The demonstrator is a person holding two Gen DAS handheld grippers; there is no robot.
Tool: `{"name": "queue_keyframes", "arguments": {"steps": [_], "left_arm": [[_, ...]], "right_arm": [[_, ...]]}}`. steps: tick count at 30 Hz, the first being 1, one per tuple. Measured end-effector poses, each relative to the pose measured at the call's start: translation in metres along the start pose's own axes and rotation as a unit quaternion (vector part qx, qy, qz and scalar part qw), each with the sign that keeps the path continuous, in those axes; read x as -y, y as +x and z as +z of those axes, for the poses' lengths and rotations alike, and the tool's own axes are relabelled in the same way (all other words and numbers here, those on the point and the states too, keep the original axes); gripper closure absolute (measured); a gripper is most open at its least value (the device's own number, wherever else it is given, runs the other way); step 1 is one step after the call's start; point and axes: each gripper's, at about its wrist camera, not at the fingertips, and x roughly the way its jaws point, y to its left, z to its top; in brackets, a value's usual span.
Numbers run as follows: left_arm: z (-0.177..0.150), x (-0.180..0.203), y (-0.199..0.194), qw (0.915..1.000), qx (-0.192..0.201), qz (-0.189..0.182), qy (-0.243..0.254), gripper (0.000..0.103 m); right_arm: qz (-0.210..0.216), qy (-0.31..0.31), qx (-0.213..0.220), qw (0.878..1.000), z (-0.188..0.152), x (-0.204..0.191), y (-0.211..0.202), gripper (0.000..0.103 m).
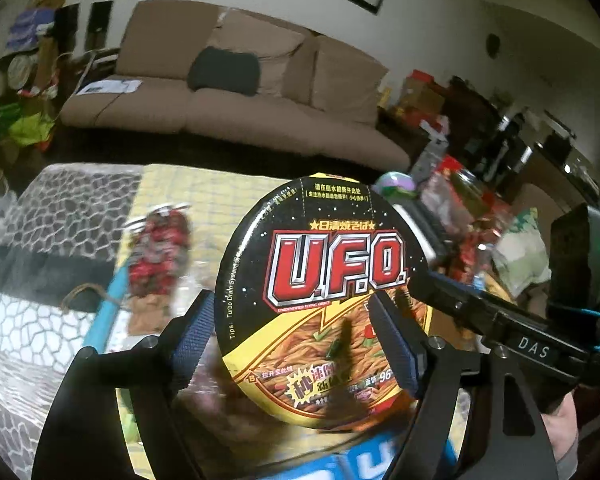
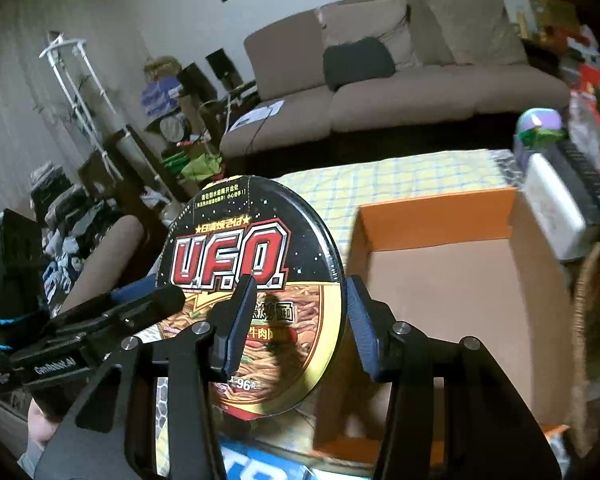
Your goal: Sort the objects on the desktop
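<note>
Right gripper (image 2: pixel 296 320) jaws clamped on noodle bowl (image 2: pixel 256 280) rim, bowl tilted, held above surface. Left gripper (image 1: pixel 296 344) jaws straddle the other rim, contact unclear. Cardboard box (image 2: pixel 440 280) just beside, open. Advice: keep lid level, release left first, lower into box.

Each hand-held gripper (image 1: pixel 296 336) (image 2: pixel 300 320) is matte black with silver round screws and ribbed blue pads (image 1: pixel 396 344); the neighbouring one shows white lettering, blue cord and bare skin.
</note>
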Motion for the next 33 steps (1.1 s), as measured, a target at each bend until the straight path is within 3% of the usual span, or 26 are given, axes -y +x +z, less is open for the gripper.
{"name": "queue_keyframes", "arguments": {"steps": [5, 9, 16, 21, 27, 33], "left_arm": [[-0.007, 0.051, 0.026, 0.9991, -0.035, -0.009, 0.022, 0.024], [-0.016, 0.069, 0.055, 0.9977, -0.060, -0.026, 0.016, 0.024], [-0.008, 0.085, 0.120, 0.9946, -0.099, -0.001, 0.028, 0.024], [-0.022, 0.091, 0.158, 0.9882, -0.146, 0.013, 0.045, 0.024], [-0.026, 0.085, 0.185, 0.9852, -0.160, 0.038, 0.049, 0.022], [-0.009, 0.088, 0.217, 0.9806, -0.179, 0.055, 0.058, 0.022]], "right_arm": [[-0.014, 0.031, 0.006, 0.999, -0.006, 0.045, -0.034, 0.059], [-0.018, 0.060, 0.000, 0.998, -0.012, 0.087, -0.043, 0.059], [-0.038, 0.077, -0.033, 0.996, -0.002, 0.138, -0.007, 0.059], [-0.053, 0.085, -0.075, 0.992, -0.016, 0.164, 0.023, 0.058], [-0.059, 0.083, -0.091, 0.991, -0.022, 0.173, 0.046, 0.059], [-0.094, 0.058, -0.109, 0.988, -0.002, 0.180, 0.066, 0.059]]}}
